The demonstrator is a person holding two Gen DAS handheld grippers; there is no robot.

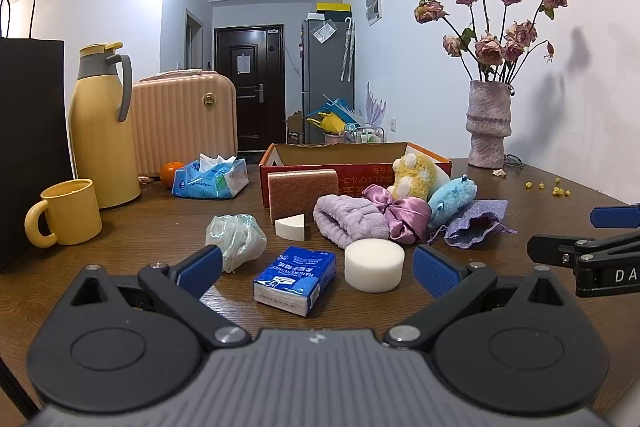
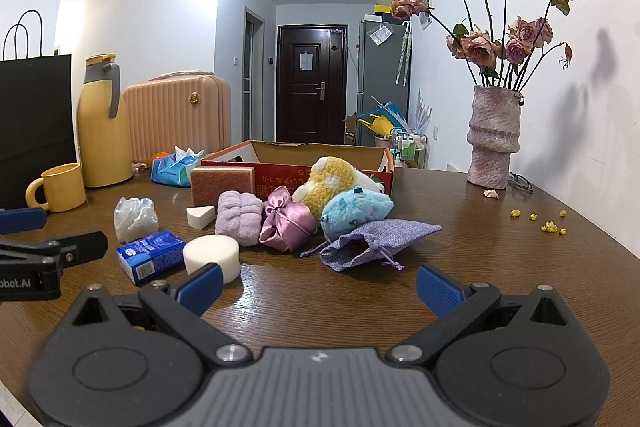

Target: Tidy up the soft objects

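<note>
Soft things lie grouped in front of an open red cardboard box (image 1: 280, 163) (image 2: 224, 157): a brown sponge (image 1: 302, 189), a white wedge (image 1: 291, 225), a lilac towel roll (image 1: 348, 223) (image 2: 239, 217), a pink satin pouch (image 1: 404, 215) (image 2: 286, 223), a yellow plush (image 1: 412, 177) (image 2: 326, 183), a blue plush (image 1: 452, 197) (image 2: 356, 211), a purple drawstring bag (image 1: 476, 227) (image 2: 372, 243). A white foam puck (image 1: 374, 265) (image 2: 212, 255) and blue tissue pack (image 1: 296, 279) (image 2: 150, 255) lie nearest. My left gripper (image 1: 318, 271) stands open just short of them. My right gripper (image 2: 318, 285) is open over bare wood.
A crumpled plastic bag (image 1: 236, 237) lies left of the tissue pack. Yellow mug (image 1: 68, 213), yellow thermos (image 1: 102, 131), black paper bag (image 1: 28, 147), tissue packet (image 1: 210, 179) and an orange (image 1: 172, 173) stand left. A vase of dried roses (image 2: 494, 143) stands back right on the wooden table (image 2: 500, 267).
</note>
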